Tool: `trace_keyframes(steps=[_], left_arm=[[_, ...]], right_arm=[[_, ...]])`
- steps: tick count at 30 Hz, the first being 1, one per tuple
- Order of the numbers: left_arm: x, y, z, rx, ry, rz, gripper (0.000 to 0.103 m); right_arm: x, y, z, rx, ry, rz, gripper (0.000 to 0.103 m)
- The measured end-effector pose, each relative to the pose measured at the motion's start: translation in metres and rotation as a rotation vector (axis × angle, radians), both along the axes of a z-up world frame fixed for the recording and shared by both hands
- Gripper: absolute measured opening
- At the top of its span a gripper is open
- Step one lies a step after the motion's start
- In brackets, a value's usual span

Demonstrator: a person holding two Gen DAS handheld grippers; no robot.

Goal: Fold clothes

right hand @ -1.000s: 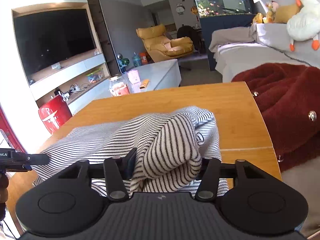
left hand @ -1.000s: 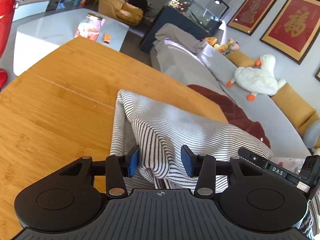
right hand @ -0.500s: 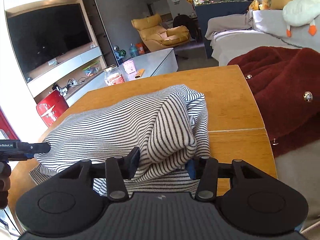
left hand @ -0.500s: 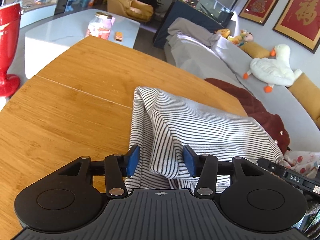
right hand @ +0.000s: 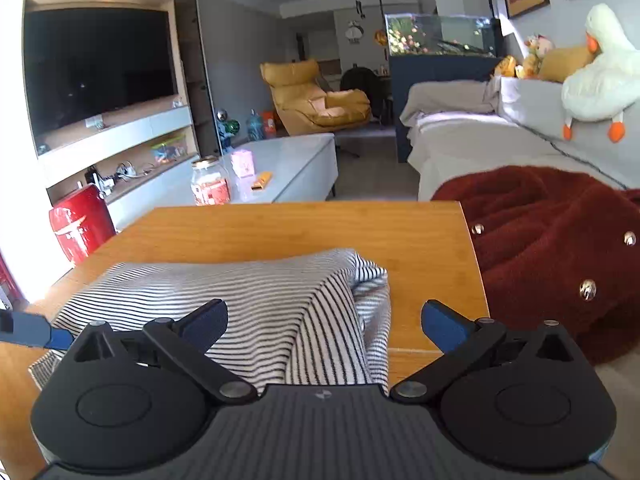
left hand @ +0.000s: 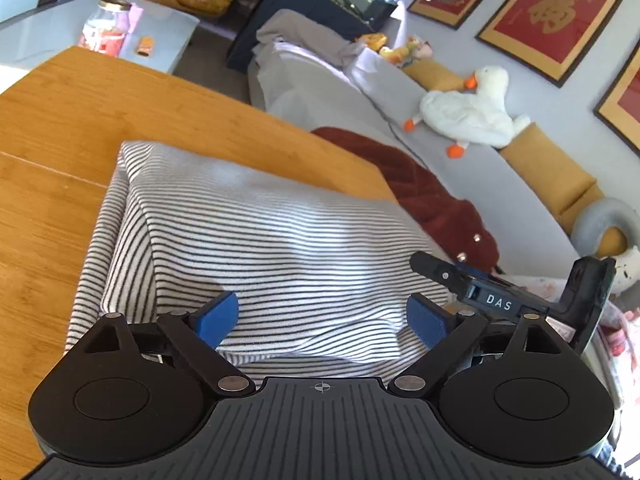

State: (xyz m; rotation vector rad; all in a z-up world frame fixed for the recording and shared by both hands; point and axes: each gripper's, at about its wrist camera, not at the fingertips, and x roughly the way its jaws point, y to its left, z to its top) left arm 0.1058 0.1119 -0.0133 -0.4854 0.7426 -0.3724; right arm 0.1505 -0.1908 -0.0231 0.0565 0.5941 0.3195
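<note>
A striped garment (left hand: pixel 280 240) is laid folded on the wooden counter (left hand: pixel 52 128), with its upper layer doubled over a lower layer that is left showing along the edges. In the left wrist view, the left gripper (left hand: pixel 322 316) is seen just at the near edge of the garment. Its jaws have just been opening and are now spread wide; the blue fingers (left hand: pixel 218 316) are set apart on either side of the fabric fold, which is released rather than pinched. In the right wrist view, the right gripper (right hand: pixel 324 320) is likewise positioned at the near edge of the garment (right hand: pixel 248 292), at its corner closest to the counter's (right hand: pixel 280 228) edge. Its jaws have also just been opening and are spread fully; cloth is seen between the fingers (right hand: pixel 208 320) but is not gripped. The tip of the other gripper is glimpsed at the side of each view. Beyond the garment, off the counter's edge, a dark red fleece (right hand: pixel 552 248) is draped, and a white goose toy (left hand: pixel 468 112) is seen on the sofa beyond that.
</note>
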Motion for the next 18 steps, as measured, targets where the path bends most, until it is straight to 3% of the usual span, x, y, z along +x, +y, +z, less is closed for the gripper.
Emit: trace_keyframes(steps=[3,11,14,18], left_arm=[[0.01,0.01,-0.005,-0.023,-0.008,0.014,0.095],[0.05,0.027,-0.002,0.005,-0.024,0.056,0.095],[0.044,0.027,0.008,0.031,-0.026,0.088,0.096],[0.023,0.022,0.022,0.042,-0.051,0.09,0.097]], right_arm=[[0.005,0.006,-0.021,-0.053,0.083,0.008,0.103],[-0.026,0.018,-0.022,-0.054,0.103,0.112,0.103],[-0.035,0.02,-0.007,-0.069,0.061,0.141,0.103],[-0.032,0.007,0.022,-0.048,-0.028,0.1,0.103]])
